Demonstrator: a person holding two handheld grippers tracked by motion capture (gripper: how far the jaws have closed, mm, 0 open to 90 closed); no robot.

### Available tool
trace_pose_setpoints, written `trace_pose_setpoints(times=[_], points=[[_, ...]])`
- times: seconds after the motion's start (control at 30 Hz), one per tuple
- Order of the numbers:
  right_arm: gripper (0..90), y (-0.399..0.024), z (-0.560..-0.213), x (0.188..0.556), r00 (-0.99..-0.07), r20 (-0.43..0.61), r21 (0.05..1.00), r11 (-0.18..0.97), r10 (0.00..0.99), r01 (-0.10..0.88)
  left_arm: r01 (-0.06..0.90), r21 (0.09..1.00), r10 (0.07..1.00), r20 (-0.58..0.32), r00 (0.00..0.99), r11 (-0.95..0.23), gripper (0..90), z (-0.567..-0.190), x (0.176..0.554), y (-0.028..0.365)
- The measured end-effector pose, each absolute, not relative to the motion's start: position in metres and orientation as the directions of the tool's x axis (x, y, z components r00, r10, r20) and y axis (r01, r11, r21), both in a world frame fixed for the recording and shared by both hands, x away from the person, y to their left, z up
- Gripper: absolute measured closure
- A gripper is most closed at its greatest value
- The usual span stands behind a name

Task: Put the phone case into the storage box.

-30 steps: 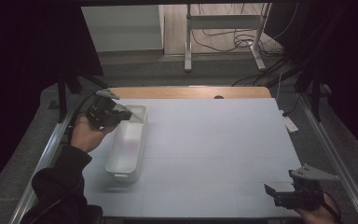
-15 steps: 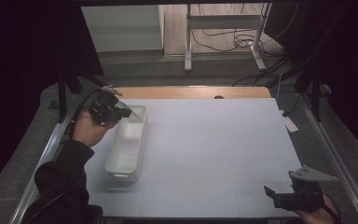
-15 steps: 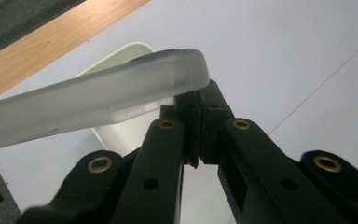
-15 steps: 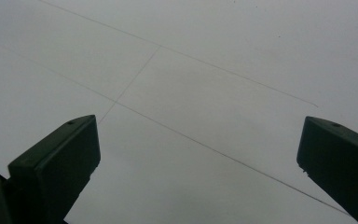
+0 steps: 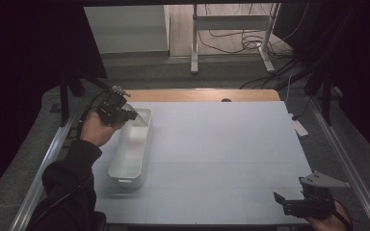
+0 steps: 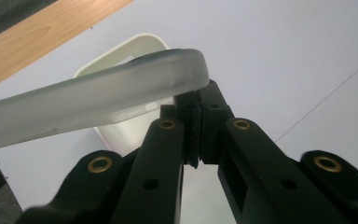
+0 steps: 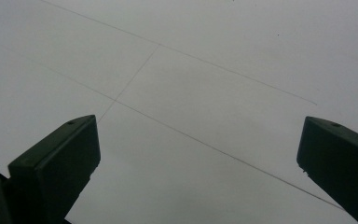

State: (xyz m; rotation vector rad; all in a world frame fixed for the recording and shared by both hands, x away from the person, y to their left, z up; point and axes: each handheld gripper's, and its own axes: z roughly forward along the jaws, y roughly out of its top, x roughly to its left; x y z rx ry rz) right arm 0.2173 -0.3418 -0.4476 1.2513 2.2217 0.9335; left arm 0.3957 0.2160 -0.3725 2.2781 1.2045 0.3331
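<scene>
Over the far end of the white bin (image 5: 131, 153), at the counter's (image 5: 221, 159) left side, the left tool (image 5: 125, 114) carries a frosted, translucent phone case (image 6: 98, 100). In the left gripper view the jaws are pinched together on the case's thin edge near one rounded corner, and the case sticks out sideways from the grip, its long axis running roughly across the jaws rather than along them. Small cut-outs for ports show along the held edge.

Directly beneath and just beyond the tool lies the bin, an oblong tub whose long axis runs from the near side of the counter toward the wooden strip (image 5: 197, 95) at the far side. So the case hangs above the bin's far end, not yet inside; the likely next move, setting it in, would call for lowering it and perhaps turning it so its length lines up with the tub.

At the near right corner the right tool (image 5: 289, 204) rests well apart from the bin, jaws spread wide with nothing between them, only bare counter ahead. The left hand (image 5: 94, 130) is clearly the nearer one.
</scene>
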Motion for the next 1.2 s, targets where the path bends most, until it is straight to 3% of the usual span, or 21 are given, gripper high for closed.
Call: trace_pose_setpoints(times=[1.2], points=[[0.0,-0.340,-0.449,0.219,-0.519,-0.040,0.707,0.392,0.854,0.589,0.766,0.452,0.853,-0.020,0.522,-0.458,88.2,-0.422,0.435,0.196]])
